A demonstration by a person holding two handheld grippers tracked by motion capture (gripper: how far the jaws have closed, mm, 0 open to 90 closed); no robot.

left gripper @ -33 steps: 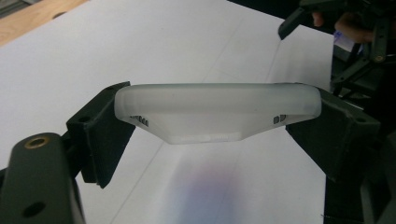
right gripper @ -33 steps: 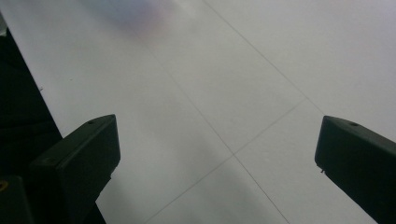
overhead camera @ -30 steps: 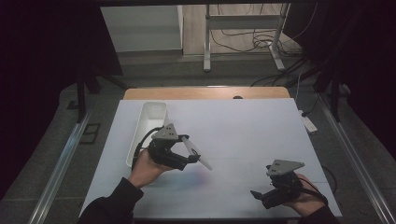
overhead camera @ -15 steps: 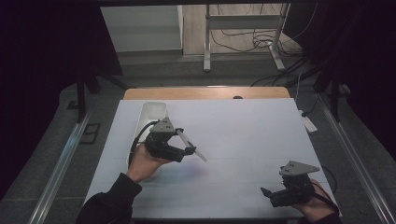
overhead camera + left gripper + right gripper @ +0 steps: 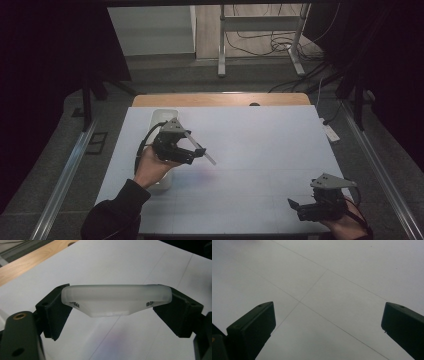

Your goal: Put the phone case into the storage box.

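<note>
My left gripper (image 5: 196, 150) is held above the left part of the white table (image 5: 270, 140), shut on a frosted, translucent plastic piece (image 5: 208, 156). In the left gripper view the plastic piece (image 5: 115, 296) spans flat across the gap, its two ends pressed between the black jaws of my left gripper (image 5: 117, 305). My right gripper (image 5: 296, 206) hovers low near the front right corner, open. In the right gripper view my right gripper (image 5: 329, 322) has wide-set jaws with just the bare table sheet (image 5: 332, 277) between them.
A long white tray (image 5: 161, 117) lies along the table's left side, partly hidden under my left hand. A wooden strip (image 5: 215, 99) edges the table's far side. Beyond it are a metal frame's legs (image 5: 221, 55) and cables on the floor.
My left hand has carried the plastic piece a little farther from me and slightly up. My right hand has slid to the right, toward the table's front right corner.
</note>
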